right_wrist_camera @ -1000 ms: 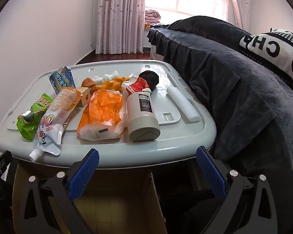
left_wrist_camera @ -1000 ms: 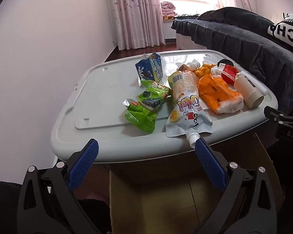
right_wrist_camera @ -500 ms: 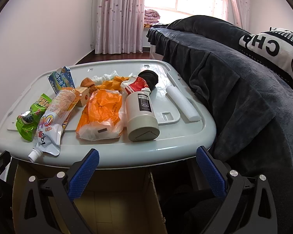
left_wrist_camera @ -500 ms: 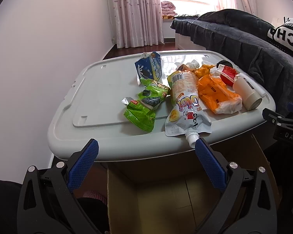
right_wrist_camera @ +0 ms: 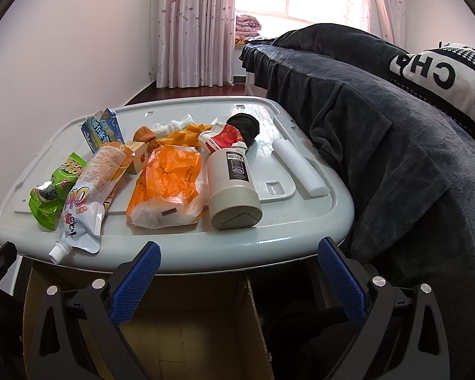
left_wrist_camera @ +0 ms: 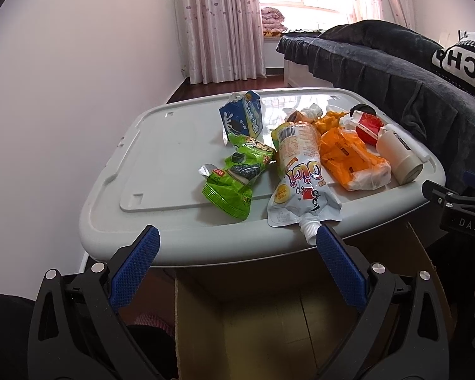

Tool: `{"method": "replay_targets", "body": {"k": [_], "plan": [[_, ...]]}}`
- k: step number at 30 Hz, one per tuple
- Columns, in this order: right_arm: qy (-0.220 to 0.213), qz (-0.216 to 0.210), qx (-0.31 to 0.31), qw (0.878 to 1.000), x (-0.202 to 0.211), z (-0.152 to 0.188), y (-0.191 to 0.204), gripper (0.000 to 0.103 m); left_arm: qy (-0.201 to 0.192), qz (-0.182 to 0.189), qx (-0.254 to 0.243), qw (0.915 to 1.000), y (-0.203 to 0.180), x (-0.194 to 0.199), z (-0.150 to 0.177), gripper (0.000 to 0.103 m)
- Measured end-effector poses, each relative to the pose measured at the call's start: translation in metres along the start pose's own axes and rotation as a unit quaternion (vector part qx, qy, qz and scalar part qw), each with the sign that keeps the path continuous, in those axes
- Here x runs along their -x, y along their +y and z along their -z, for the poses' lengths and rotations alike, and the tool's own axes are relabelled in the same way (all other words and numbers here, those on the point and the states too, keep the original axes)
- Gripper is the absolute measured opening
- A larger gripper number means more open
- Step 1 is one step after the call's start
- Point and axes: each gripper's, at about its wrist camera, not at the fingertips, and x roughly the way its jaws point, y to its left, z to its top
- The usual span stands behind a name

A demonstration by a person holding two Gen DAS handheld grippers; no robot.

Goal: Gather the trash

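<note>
The grey plastic surface carries litter. On it lie a green wrapper, spouted pouch, orange bag, cream bottle and blue carton.

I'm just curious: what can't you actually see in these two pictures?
- Cardboard box, both views: its rim runs behind the open grippers and under the grey lid.
- Brown item, right view: half hidden by the pouch.
- Right gripper, left view: cut off by the edge.

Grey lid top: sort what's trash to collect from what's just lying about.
Trash to collect:
crumpled green snack wrapper
white spouted drink pouch
orange plastic bag
blue milk carton

Lying about:
dark blanket-covered sofa
pink curtains
black-and-white lettered cushion
</note>
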Motion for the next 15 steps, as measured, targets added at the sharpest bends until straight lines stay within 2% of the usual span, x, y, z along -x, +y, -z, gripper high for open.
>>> {"method": "replay_targets", "body": {"k": [15], "plan": [[0.0,-0.004,-0.003,1.0,-0.0022,0.0004,-0.0023,0.098,0.004,0.002,0.006,1.0,0.0015,-0.0016,0.0002,0.097]]}}
